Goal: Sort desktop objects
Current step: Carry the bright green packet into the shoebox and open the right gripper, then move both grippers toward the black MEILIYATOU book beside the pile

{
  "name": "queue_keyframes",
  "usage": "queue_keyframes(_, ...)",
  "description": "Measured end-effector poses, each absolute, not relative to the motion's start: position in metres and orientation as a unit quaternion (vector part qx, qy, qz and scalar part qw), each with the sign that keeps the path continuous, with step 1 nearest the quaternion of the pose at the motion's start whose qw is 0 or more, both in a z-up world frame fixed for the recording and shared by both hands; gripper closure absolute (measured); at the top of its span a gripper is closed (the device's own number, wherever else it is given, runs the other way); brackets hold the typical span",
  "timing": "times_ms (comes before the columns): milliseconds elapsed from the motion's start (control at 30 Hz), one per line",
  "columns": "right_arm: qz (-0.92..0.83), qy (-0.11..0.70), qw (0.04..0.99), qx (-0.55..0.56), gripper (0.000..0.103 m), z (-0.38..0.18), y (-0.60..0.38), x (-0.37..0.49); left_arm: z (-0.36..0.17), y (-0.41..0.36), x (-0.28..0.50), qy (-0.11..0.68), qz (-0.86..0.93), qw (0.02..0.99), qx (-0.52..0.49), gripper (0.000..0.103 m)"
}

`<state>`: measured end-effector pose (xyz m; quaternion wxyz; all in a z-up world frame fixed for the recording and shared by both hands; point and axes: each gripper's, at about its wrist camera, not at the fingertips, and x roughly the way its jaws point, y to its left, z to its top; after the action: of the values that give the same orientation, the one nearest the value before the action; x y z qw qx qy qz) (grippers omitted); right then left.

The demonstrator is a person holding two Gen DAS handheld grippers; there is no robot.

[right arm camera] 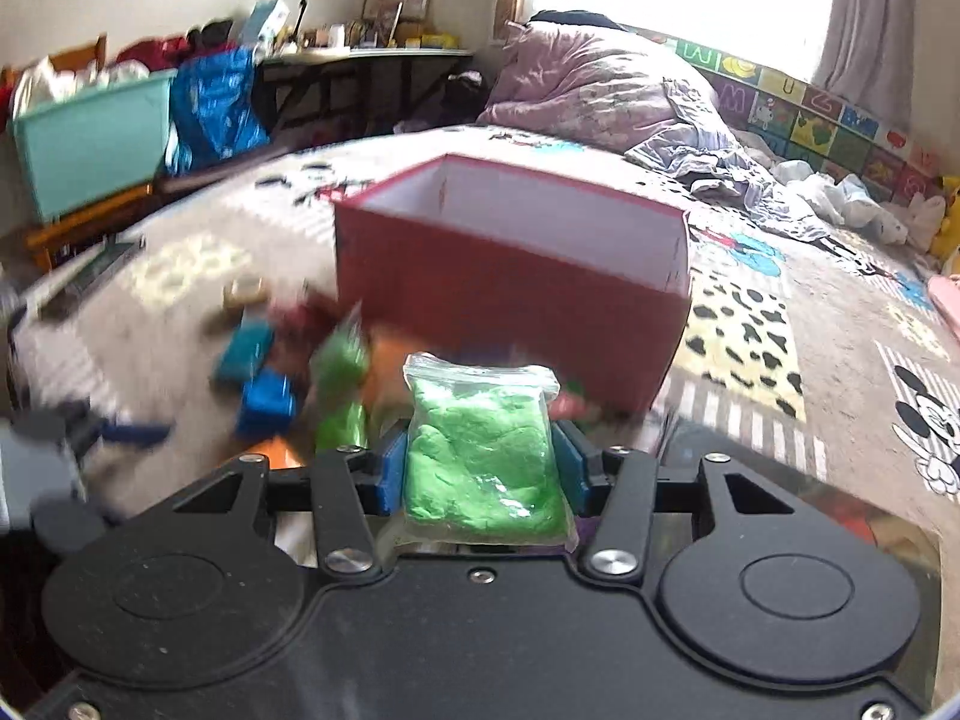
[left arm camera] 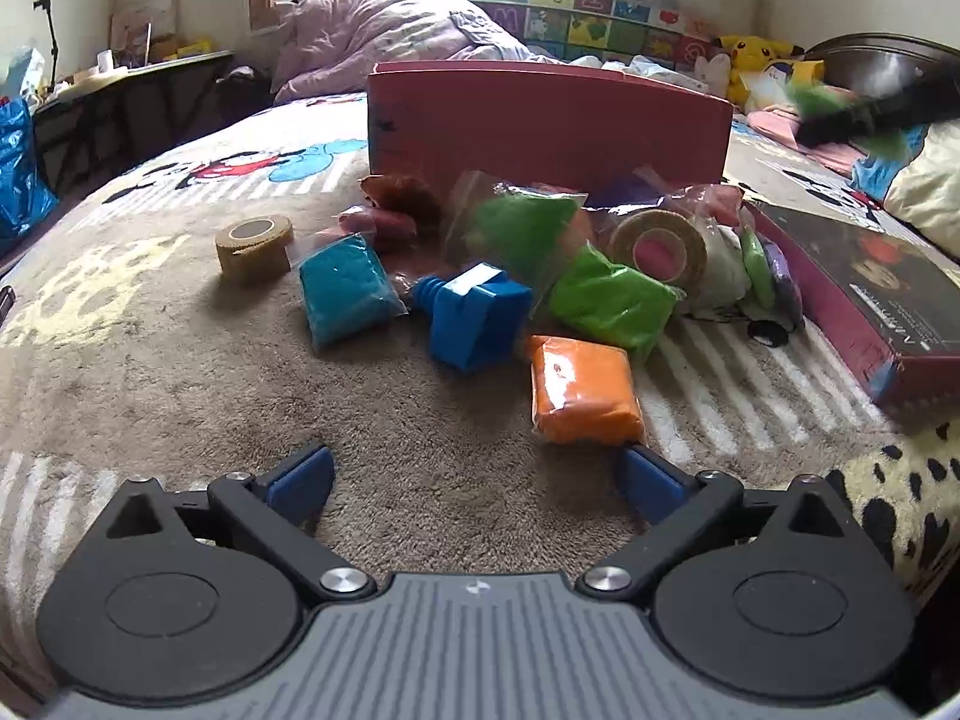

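Right gripper fingers clamped on a bag of green clay, held up off the bed; open red box at 12 o'clock just past it. Left gripper fingers spread wide, nothing between them, low over the blanket; orange clay pack at 1 o'clock just beyond the fingertip, blue bolt at 12, teal pack at 11.

A cartoon-print bed blanket carries a red box, clay bags, tape roll
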<state>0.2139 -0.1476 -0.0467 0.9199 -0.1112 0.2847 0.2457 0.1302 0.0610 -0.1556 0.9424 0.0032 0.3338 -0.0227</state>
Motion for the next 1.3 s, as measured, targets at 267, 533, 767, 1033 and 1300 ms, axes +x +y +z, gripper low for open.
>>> queue_keyframes(267,0.257,0.274,0.921,-0.104,0.054,-0.013,-0.129,0.266,-0.16,0.062,0.133,0.336,-0.034,0.941,0.009,0.0)
queue_keyframes(533,0.254,0.319,0.908,-0.095,0.054,-0.007,-0.103,0.339,-0.158,0.062,0.136,0.349,-0.04,0.936,0.016,0.0)
queue_keyframes(767,0.231,0.371,0.893,-0.106,0.054,-0.021,-0.08,0.396,-0.159,0.064,0.134,0.346,-0.05,0.937,0.021,0.0)
queue_keyframes(1033,0.216,0.407,0.879,-0.123,0.054,-0.035,-0.052,0.444,-0.158,0.063,0.138,0.352,-0.051,0.934,0.025,0.0)
queue_keyframes(1300,0.182,0.437,0.871,-0.128,0.05,-0.059,-0.041,0.476,-0.157,0.064,0.141,0.357,-0.056,0.932,0.028,0.0)
